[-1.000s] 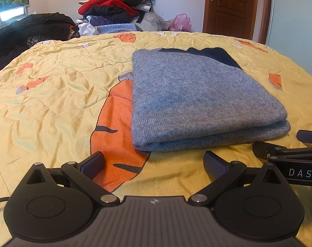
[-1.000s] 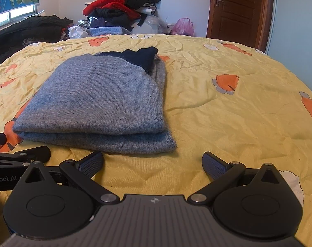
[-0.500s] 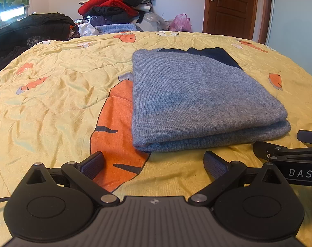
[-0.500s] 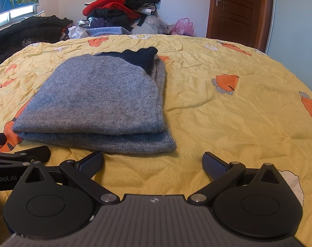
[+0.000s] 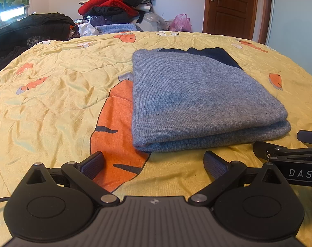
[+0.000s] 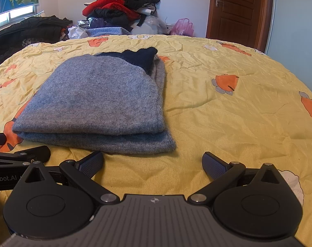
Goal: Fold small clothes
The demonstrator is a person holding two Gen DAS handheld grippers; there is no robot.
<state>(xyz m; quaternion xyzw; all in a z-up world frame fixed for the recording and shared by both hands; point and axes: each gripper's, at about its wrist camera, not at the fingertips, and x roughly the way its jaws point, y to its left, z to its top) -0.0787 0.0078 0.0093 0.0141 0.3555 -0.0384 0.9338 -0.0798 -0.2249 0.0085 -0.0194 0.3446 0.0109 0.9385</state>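
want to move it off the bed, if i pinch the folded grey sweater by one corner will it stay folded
Probably not. The grey sweater is soft knit, stacked in loose layers, so it would likely flop open. It looks thick, so fairly heavy for one pinch. The wrinkled yellow bedspread may drag if it is pushed.

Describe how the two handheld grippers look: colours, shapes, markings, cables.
Both are matte black. The left gripper has two round discs joined by angular linkage arms with silver pivot pins, a ribbed grey centre plate with a small emblem, and dark blue textured pads. A thin black cable leaves its left side. The right gripper matches it. White lettering shows on their sides: DAS and Robot.AI.
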